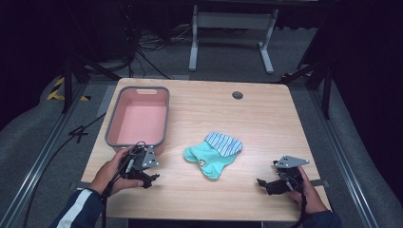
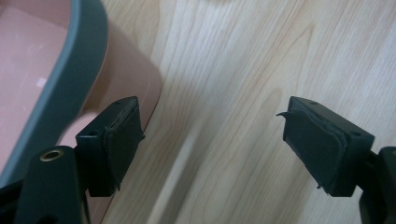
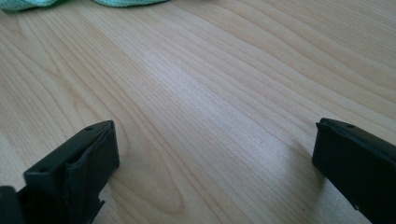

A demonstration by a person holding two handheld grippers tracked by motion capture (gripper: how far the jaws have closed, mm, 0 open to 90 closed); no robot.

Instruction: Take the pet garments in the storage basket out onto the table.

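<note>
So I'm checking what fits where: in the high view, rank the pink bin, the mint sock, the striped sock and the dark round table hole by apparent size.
1. pink bin
2. mint sock
3. striped sock, though it overlaps the mint one, so part of that one is hidden
4. dark round table hole

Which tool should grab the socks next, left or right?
Probably left. The left tool sits open beside the pink bin, so it has a short carry from the socks to the bin. The right tool is also open and about as near the socks, but far from the bin.
</note>
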